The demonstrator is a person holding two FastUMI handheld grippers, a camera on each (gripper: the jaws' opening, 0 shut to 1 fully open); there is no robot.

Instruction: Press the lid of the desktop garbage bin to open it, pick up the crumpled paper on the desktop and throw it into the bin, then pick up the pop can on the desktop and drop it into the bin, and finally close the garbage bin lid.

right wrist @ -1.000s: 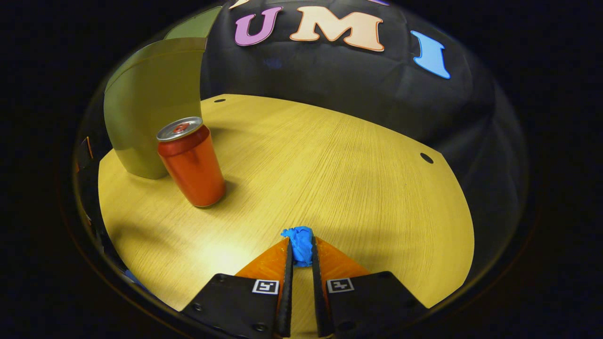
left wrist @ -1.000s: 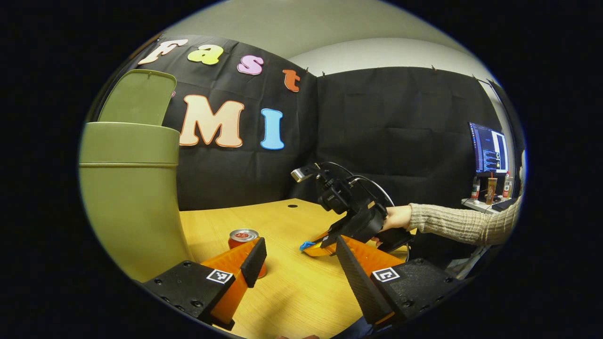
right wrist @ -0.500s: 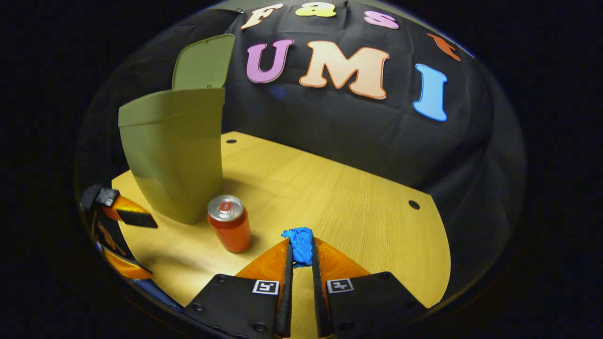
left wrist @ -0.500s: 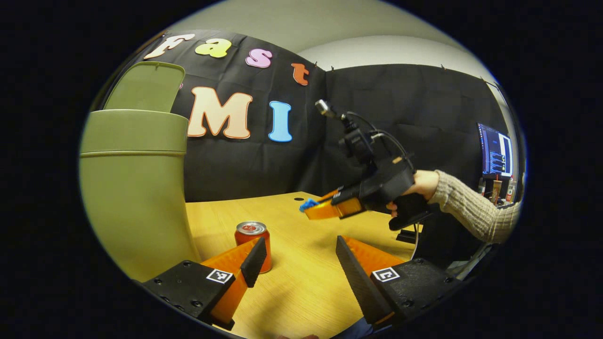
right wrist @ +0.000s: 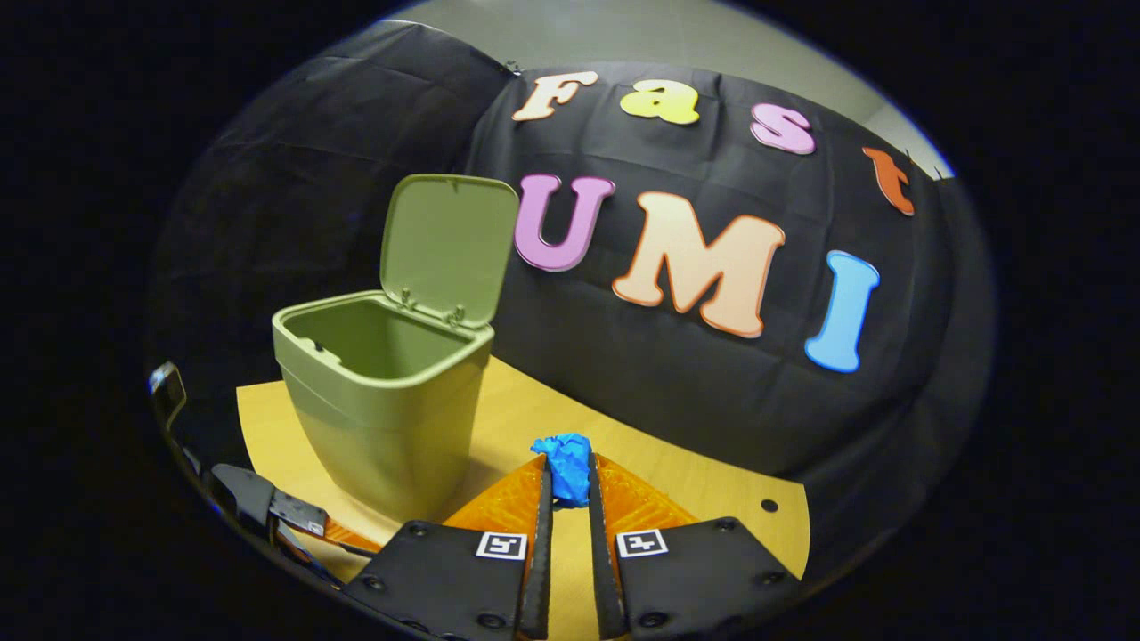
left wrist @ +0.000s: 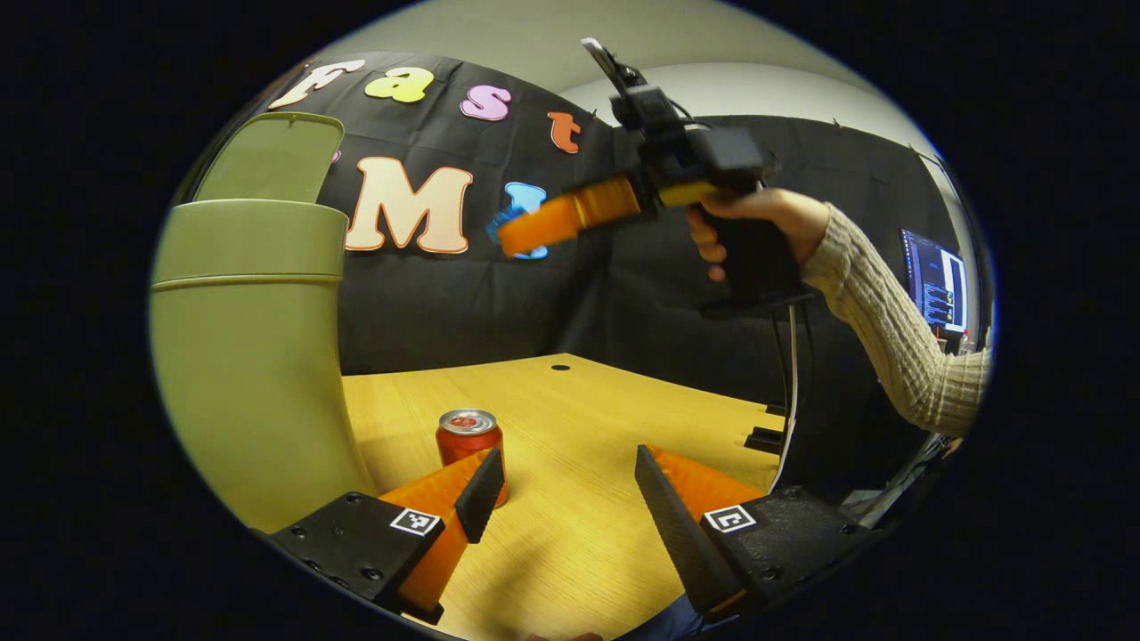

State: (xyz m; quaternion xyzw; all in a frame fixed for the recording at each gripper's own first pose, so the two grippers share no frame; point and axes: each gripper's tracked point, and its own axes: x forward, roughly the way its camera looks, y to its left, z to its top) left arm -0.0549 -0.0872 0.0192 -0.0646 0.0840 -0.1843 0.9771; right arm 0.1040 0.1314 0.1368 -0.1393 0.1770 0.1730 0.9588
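The green bin (right wrist: 383,401) stands on the desk with its lid (right wrist: 448,245) raised upright. My right gripper (right wrist: 568,485) is shut on the blue crumpled paper (right wrist: 565,467), held high above the desk, to the right of the bin's mouth. In the left gripper view that gripper (left wrist: 500,230) hangs in the air with the blue paper (left wrist: 505,223) at its tips, right of the bin (left wrist: 249,356). The red pop can (left wrist: 468,441) stands upright by the bin's base. My left gripper (left wrist: 570,494) is open low over the desk, its left finger in front of the can.
The wooden desk (left wrist: 579,427) has cable holes near its back edge. A hand (left wrist: 757,218) in a knitted sleeve holds the right gripper. A monitor (left wrist: 935,280) glows at the far right. Black cloth walls close the back.
The right gripper has risen from just above the desk to high in the air with the blue paper, moving toward the bin. The left gripper has barely moved.
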